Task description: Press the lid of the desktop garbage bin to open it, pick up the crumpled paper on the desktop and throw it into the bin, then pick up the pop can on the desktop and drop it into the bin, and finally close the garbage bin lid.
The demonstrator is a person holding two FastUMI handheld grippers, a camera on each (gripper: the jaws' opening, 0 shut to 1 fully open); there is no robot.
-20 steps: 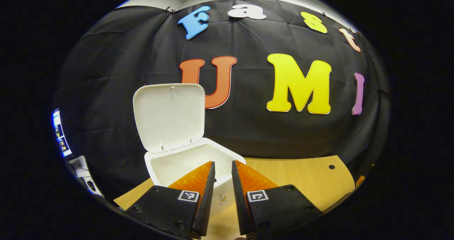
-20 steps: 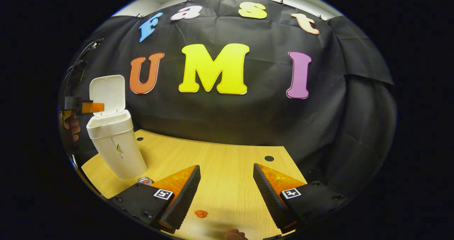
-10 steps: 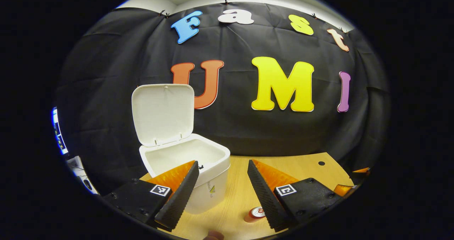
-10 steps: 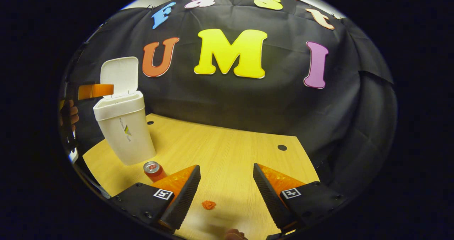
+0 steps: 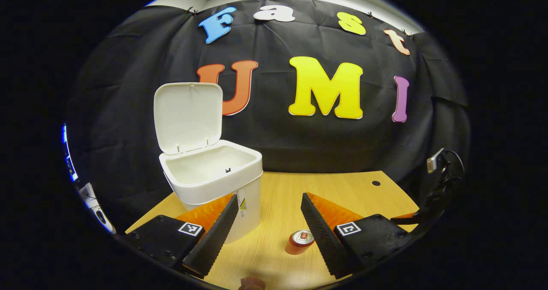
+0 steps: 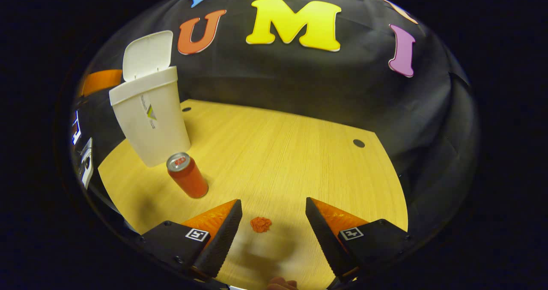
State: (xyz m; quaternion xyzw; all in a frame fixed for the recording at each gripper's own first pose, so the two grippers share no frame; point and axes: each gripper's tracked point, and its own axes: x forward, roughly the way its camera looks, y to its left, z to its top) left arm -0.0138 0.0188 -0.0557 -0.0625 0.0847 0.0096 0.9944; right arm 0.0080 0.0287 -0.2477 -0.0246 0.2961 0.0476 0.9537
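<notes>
Pale wood made up the tabletop [image 6: 278, 153], the largest thing in the right gripper view, with a dark round hole [image 6: 358, 143] toward its far right edge and another [image 6: 186, 109] just right of the bin. Next in size was the white garbage bin [image 6: 152, 118], which stood at the far left of the tabletop with its lid [image 6: 147, 54] swung up and open; in the left gripper view the same bin [image 5: 214, 176] sat near, left of centre, its lid [image 5: 188, 116] upright against the black cloth wall and what could be seen of its white inside looking bare. The right gripper [image 6: 274, 221] hovered over the near edge of the tabletop, its two fingers spread well apart and gripping nothing. The left gripper [image 5: 269, 213] hung just in front of the bin, its fingers likewise wide apart and empty, the left finger overlapping the bin's lower front in the picture. Smaller again, the red pop can [image 6: 187, 175] stood upright just in front of the bin and apart from it; in the left gripper view this can [image 5: 299, 240] showed beside the right finger. Smallest was the crumpled paper [image 6: 260, 224], an orange-red wad lying on the tabletop between the right gripper's open fingers, touching neither.
</notes>
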